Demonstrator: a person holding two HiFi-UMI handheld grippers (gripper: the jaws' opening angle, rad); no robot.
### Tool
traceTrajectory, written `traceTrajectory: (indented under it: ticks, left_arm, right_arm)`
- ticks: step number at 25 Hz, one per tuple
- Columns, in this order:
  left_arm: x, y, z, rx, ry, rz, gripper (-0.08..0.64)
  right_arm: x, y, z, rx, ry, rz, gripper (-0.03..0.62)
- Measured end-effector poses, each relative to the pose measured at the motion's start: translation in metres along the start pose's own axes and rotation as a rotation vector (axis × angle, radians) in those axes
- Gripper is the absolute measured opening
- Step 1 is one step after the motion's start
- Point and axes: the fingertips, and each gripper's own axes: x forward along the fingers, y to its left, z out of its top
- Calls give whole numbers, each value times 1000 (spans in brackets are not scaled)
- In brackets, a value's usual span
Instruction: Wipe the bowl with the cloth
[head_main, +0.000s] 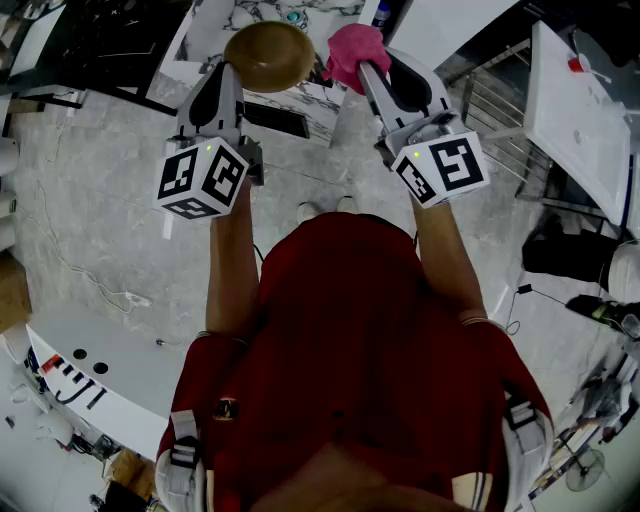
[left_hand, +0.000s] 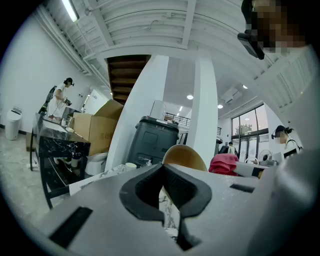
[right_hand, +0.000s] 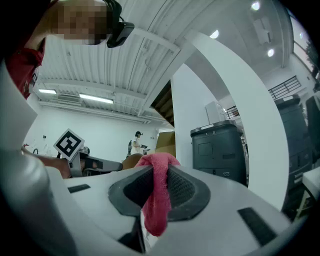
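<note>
**Q:** Where did the bowl sit against your left gripper?

**A:** Your left gripper (head_main: 228, 72) was pinched shut on the rim of the wooden bowl (head_main: 268, 55). In the left gripper view, the dark pads met on the thin edge, and the rest of the wooden bowl (left_hand: 184, 157) rose beyond the jaw tips, a little to the right.

**Q:** And the cloth?

**A:** Your right gripper (head_main: 370, 68) was clamped on the pink cloth (head_main: 352, 48). In the right gripper view, the pink cloth (right_hand: 156, 195) bunched above the tips and hung down between the pads. From the head view, you held it just beside the bowl's right edge. Whether the two touched could not be told.
</note>
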Motion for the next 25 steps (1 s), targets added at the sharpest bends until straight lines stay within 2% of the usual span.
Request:
traceTrajectory:
  ticks: [6, 12, 18, 25]
  left_arm:
    - [4, 18, -3, -6, 11, -9, 11]
    - [15, 36, -2, 6, 14, -34, 11]
    - [25, 56, -2, -6, 22, -27, 11]
    - [52, 62, -9, 5, 37, 10, 11]
  right_arm:
    - [16, 9, -4, 24, -6, -9, 66]
    - [32, 20, -8, 2, -2, -28, 66]
    - [45, 24, -11, -17, 18, -37, 66]
    - [62, 9, -15, -51, 9, 9, 66]
